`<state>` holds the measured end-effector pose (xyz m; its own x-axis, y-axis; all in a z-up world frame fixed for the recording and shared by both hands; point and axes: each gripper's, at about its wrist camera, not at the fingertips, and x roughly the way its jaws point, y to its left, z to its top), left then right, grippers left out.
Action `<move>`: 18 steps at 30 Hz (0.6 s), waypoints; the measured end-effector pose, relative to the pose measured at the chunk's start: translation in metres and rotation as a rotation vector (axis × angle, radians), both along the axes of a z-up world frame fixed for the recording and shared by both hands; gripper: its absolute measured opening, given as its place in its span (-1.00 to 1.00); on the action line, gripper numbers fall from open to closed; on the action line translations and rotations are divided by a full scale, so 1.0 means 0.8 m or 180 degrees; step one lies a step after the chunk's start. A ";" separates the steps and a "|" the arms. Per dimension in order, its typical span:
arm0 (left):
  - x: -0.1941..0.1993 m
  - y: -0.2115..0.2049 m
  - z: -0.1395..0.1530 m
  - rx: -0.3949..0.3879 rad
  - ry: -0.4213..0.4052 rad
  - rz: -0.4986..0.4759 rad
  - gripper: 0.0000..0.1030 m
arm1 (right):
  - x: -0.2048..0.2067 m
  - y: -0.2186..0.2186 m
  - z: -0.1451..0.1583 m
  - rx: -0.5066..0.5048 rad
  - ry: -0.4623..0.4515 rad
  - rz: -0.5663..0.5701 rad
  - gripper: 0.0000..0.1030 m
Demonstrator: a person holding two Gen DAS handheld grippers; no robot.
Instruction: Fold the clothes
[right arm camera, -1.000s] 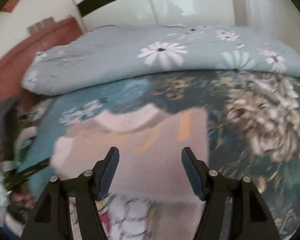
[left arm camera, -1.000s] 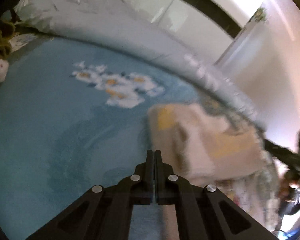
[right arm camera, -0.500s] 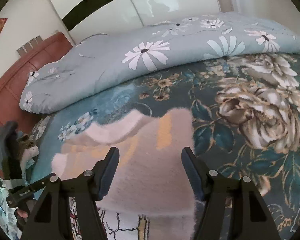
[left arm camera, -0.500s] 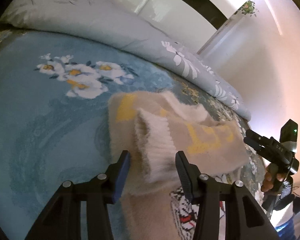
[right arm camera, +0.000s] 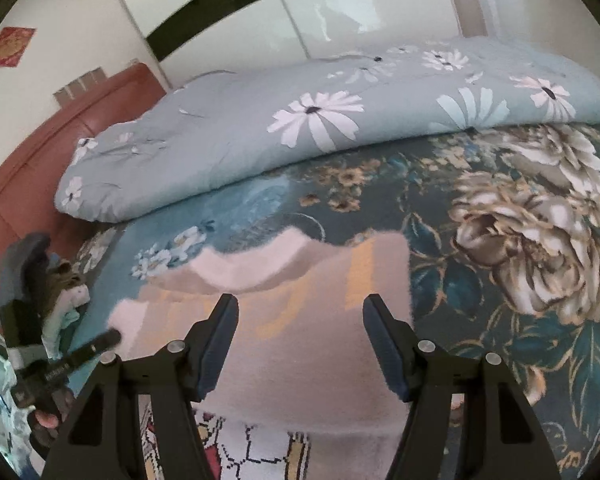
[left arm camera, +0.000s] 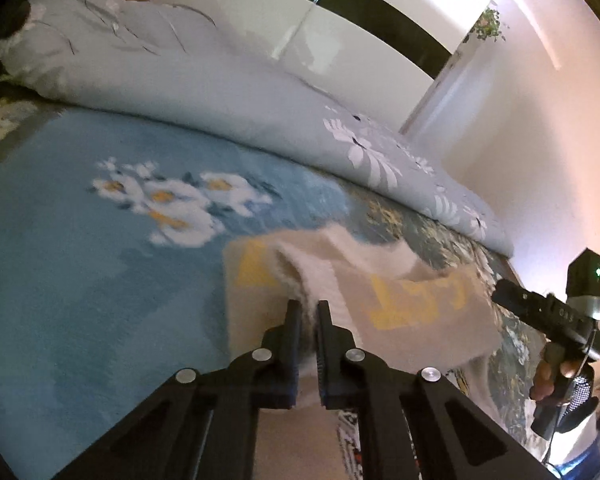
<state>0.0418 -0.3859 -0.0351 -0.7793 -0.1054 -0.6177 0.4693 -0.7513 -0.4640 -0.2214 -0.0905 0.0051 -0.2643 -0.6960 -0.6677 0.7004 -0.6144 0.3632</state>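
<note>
A fuzzy beige sweater with yellow letters and a cartoon print lies on the blue floral bed cover. My left gripper is shut on the ribbed white sleeve cuff folded over the sweater's left side. In the right wrist view the sweater lies flat just under my right gripper, which is open and empty above its middle. The right gripper also shows at the right edge of the left wrist view, and the left gripper shows at the left edge of the right wrist view.
A rolled grey-blue duvet with white daisies lies along the far side of the bed. A reddish-brown headboard stands at the left. A small pile of clothes sits near the headboard. White wardrobe doors are behind.
My left gripper went from shut to open around the sleeve cuff, and has now closed on it. My right gripper stayed open over the sweater, hardly moving.
</note>
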 end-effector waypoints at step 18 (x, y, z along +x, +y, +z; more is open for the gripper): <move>-0.004 0.005 -0.033 0.0124 -0.0289 -0.0177 -0.78 | -0.012 -0.015 -0.048 0.0433 -0.0111 -0.0101 0.25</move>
